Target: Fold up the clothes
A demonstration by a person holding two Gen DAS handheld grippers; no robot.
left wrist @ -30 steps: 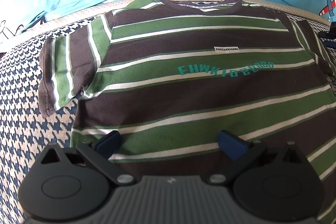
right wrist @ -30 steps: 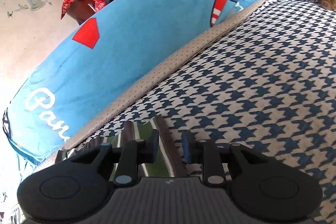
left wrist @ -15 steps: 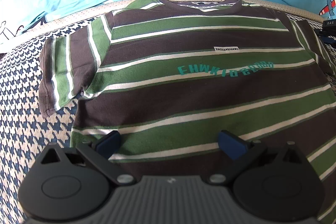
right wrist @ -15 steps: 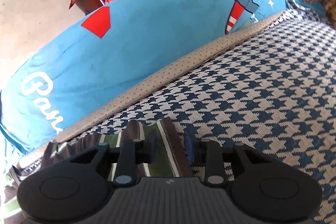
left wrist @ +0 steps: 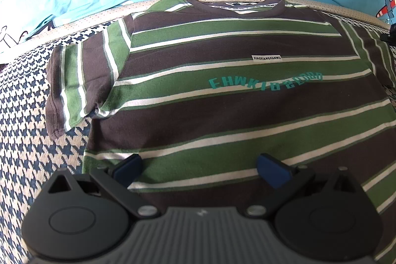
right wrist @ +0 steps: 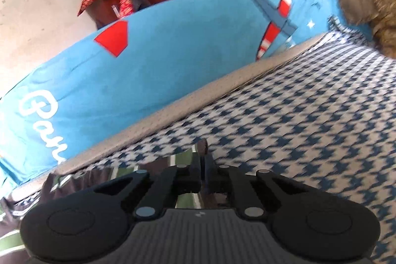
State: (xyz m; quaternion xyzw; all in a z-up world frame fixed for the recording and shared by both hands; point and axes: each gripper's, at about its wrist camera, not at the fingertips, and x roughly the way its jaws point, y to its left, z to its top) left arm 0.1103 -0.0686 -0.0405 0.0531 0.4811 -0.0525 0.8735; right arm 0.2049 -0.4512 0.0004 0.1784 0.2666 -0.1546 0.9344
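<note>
The right tongs (right wrist: 204, 177), parted a second ago, have clenched on the sleeve (right wrist: 195, 157) of the striped T-shirt (left wrist: 222, 95). The shirt lies flat on the checked bedcover (left wrist: 29, 140) ahead of the released left tongs (left wrist: 200, 166), suggesting a sleeve fold.

Left hand-held gripper (left wrist: 200, 167): a grey ribbed body at the bottom centre, with a tiny pale mark near its top edge. Two round matt black housings flank it, each with a raised disc and a triangular cut-out. Black link arms with silver pivot screws lead to two fingers (left wrist: 272, 168) tipped with blue pads. Right hand-held gripper (right wrist: 205, 176): the same grey ribbed body, black round housings, silver screws and black links.
</note>
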